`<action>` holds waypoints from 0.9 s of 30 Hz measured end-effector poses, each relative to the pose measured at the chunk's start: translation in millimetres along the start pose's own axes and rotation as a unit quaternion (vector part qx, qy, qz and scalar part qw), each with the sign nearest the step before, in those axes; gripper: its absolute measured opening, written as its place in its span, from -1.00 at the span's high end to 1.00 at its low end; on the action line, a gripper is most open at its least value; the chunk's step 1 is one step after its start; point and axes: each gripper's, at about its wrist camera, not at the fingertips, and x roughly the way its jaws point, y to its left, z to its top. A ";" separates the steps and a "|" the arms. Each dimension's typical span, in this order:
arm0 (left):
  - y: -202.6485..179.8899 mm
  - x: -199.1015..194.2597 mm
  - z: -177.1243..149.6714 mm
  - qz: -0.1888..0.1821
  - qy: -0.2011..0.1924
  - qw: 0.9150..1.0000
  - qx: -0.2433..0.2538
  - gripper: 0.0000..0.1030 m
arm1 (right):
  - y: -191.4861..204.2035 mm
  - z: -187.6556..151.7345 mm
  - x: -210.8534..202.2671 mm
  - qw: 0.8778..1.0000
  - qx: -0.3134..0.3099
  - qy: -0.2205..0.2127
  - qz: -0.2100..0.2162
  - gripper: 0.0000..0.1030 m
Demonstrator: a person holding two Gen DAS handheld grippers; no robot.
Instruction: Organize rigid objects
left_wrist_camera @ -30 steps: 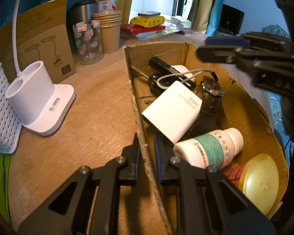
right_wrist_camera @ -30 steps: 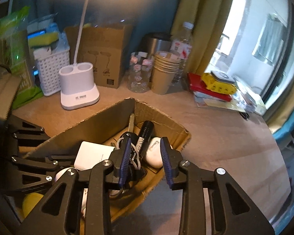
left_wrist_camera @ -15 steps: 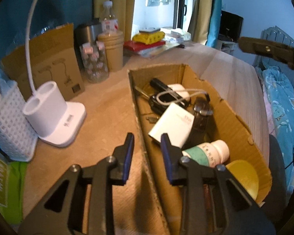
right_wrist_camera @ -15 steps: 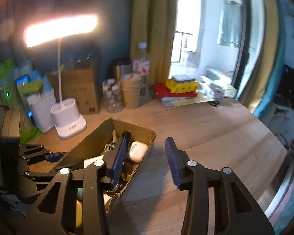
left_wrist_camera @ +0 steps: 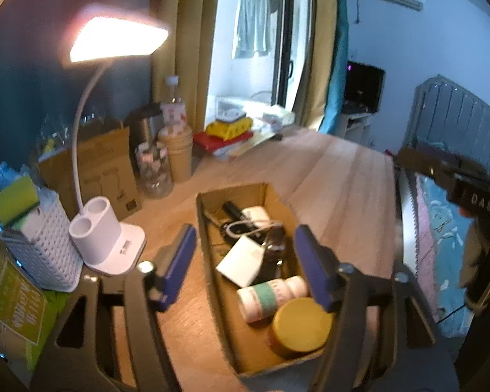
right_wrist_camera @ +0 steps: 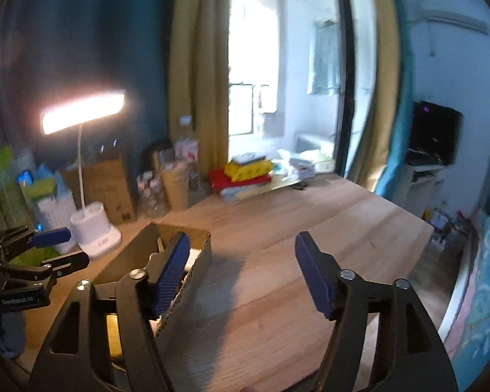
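Two views. Left wrist: left hand-held gripper [left_wrist_camera: 245, 268] spread wide, empty, above cardboard box [left_wrist_camera: 212, 261] on counter [left_wrist_camera: 343, 176]; bottle [left_wrist_camera: 271, 295], yellow lid [left_wrist_camera: 299, 323], white card [left_wrist_camera: 241, 261] inside; bare counter beyond box; "DAS" readable on right hand-held gripper [left_wrist_camera: 454, 176]

Right wrist: right hand-held gripper [right_wrist_camera: 241, 274] spread, empty; box at its left finger; open wood right to counter edge; "GenRobot.AI" on left tool

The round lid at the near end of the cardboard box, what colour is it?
Yellow. The round lid shows best in the left wrist view, beside the white bottle.
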 end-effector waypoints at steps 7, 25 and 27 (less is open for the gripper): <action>-25.0 -40.3 6.4 -0.003 -0.039 0.999 0.008 -0.70 | -3.5 4.1 -45.6 0.999 0.006 -0.036 -0.034 -0.49; -53.1 -111.9 0.6 0.014 -0.130 0.991 -0.011 -0.71 | 13.6 -15.1 -107.1 0.995 0.000 -0.068 -0.069 -0.50; -55.3 -115.6 -0.2 0.009 -0.131 0.991 -0.012 -0.71 | 15.6 -14.9 -110.2 0.995 0.000 -0.069 -0.075 -0.50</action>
